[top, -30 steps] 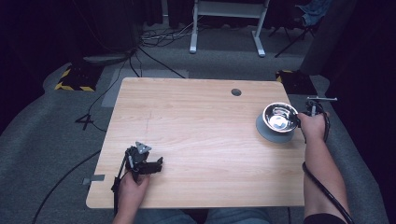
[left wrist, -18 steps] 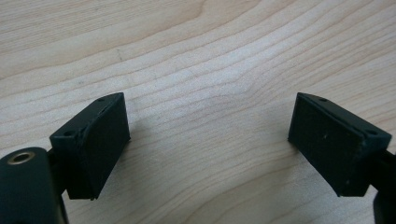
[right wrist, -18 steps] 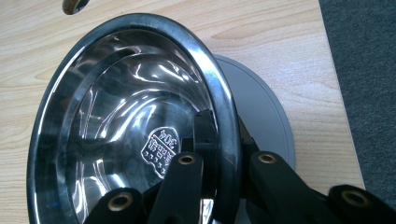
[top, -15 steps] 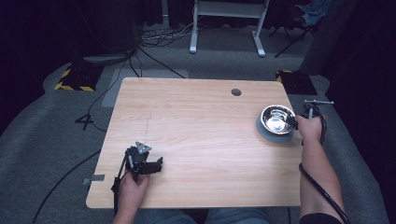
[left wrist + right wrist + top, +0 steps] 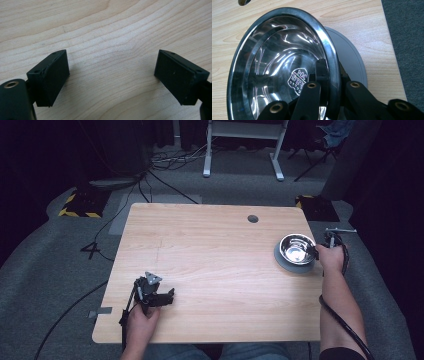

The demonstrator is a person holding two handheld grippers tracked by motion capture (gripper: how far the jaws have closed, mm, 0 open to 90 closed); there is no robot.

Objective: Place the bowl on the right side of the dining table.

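A: How far along can the work be judged to be?

B: The grasp looks made. The rim of the steel bowl (image 5: pixel 284 65) is pinched by the right gripper (image 5: pixel 331 75), one jaw inside the wall and one outside, as is seen in the right gripper view. The bowl is seen on the grey disc (image 5: pixel 295 265), which lies at the table's (image 5: pixel 210 250) right edge, on the near side of the round cable hole (image 5: pixel 253 218).

A: Has the bowl been lifted off the disc?

B: It cannot be told for certain. In the right gripper view the bowl appears tipped toward the camera, with the disc showing behind its far side, so a lift may have been started; in the high view it is still seen over the disc. The carrying and setting down are judged to be left.

A: And the other tool?

B: The left gripper (image 5: pixel 159 296) is held at the table's near left part, well apart from the bowl. Its jaws are stood wide apart over bare wood, with nothing between them. No part has been taken by it yet.
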